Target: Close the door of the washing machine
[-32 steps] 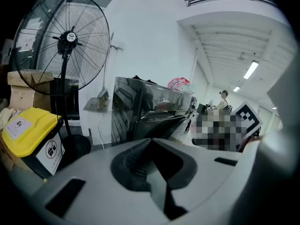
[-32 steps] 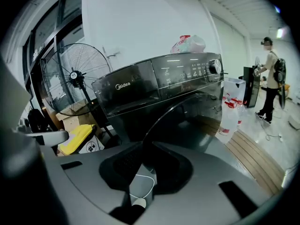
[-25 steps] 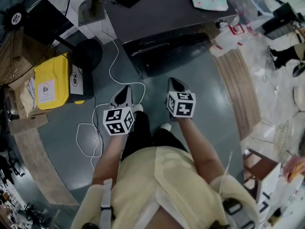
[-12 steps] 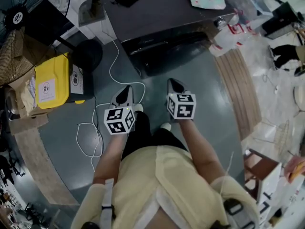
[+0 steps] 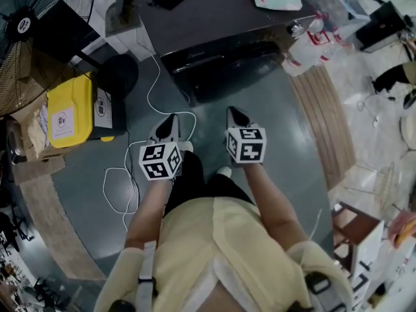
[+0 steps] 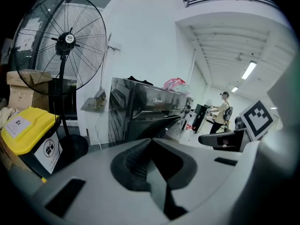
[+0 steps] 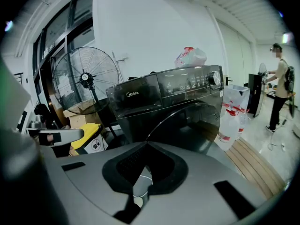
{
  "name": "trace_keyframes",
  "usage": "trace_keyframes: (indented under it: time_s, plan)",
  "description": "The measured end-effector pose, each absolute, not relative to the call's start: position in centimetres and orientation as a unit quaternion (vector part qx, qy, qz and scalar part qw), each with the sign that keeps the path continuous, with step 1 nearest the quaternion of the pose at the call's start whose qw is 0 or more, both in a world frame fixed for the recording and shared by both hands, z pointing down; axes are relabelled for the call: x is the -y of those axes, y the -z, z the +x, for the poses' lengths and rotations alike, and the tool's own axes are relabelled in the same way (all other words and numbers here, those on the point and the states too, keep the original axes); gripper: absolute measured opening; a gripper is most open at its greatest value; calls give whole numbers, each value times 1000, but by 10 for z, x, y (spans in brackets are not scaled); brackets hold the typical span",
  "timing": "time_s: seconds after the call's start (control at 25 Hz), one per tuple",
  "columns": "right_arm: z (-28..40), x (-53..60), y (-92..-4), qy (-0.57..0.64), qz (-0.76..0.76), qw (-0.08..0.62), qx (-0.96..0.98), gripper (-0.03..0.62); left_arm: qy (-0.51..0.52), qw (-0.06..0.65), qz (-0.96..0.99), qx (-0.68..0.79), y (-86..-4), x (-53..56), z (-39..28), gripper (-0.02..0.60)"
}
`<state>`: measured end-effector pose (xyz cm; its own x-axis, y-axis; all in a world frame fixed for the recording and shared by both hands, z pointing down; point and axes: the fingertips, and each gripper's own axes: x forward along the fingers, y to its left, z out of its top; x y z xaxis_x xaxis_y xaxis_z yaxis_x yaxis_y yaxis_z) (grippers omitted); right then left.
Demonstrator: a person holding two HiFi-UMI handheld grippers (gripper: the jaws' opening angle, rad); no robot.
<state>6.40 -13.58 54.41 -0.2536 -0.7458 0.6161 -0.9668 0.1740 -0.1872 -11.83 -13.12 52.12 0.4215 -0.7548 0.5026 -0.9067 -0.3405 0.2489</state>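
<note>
The dark washing machine (image 5: 221, 57) stands ahead of me, a little beyond both grippers. In the right gripper view its round door (image 7: 199, 125) stands swung out from the front of the washing machine (image 7: 154, 97). My left gripper (image 5: 170, 123) and right gripper (image 5: 235, 114) hover side by side over the grey floor, apart from the machine. Both point toward it, shut and holding nothing. The left gripper (image 6: 151, 140) sees the washing machine (image 6: 140, 111) from its left corner. The right gripper (image 7: 146, 144) faces the door.
A standing fan (image 5: 26, 38) and a yellow bin (image 5: 68, 112) are at the left. A white cable (image 5: 153, 103) trails across the floor by the left gripper. Plastic bottles (image 5: 312, 41) and a wooden strip (image 5: 325, 122) lie at the right. A person (image 7: 281, 88) stands far off.
</note>
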Motion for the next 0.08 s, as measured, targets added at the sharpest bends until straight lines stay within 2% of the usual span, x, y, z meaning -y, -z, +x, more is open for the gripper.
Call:
trace_keyframes:
  time_s: [0.08]
  plan:
    - [65,134,-543,-280,576,197,742,5,-152,249,805,516,-520,131,-118,4]
